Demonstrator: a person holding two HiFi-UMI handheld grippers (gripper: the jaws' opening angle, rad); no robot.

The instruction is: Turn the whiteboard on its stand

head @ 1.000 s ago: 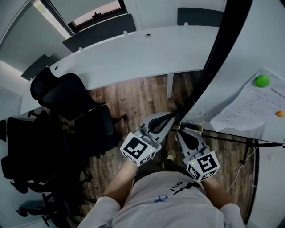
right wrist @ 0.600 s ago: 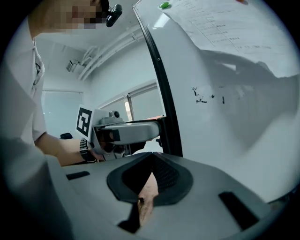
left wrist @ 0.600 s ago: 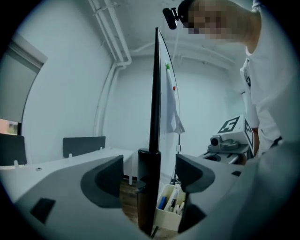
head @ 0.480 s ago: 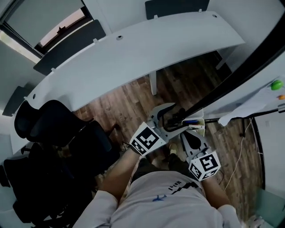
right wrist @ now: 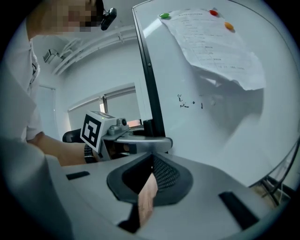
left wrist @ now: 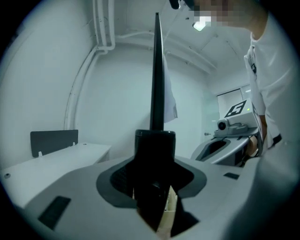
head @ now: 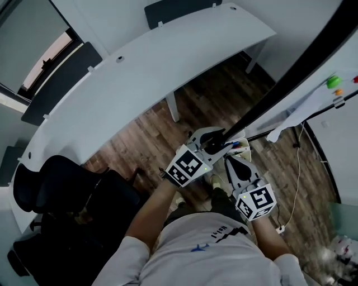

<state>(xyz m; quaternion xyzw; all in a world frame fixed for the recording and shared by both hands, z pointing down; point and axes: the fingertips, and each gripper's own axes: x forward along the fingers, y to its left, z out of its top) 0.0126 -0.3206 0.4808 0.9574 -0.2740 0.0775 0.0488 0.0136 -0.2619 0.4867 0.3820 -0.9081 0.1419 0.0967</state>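
Upright whiteboard point(right wrist: 220, 117) just ahead of the person, left gripper point(left wrist: 155, 154) jaws just closing, clamped on its black edge, seen edge-on there, right gripper view alone showing its face and pinned paper point(right wrist: 213, 44), right gripper point(right wrist: 151, 168) slightly parted, empty

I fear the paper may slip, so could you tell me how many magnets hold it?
3: a green magnet at the paper's top left, a red magnet near its top right, an orange magnet below the red. More may be hidden.

Cool, even indoor light; fisheye warping, dark corners, blurred foreground.
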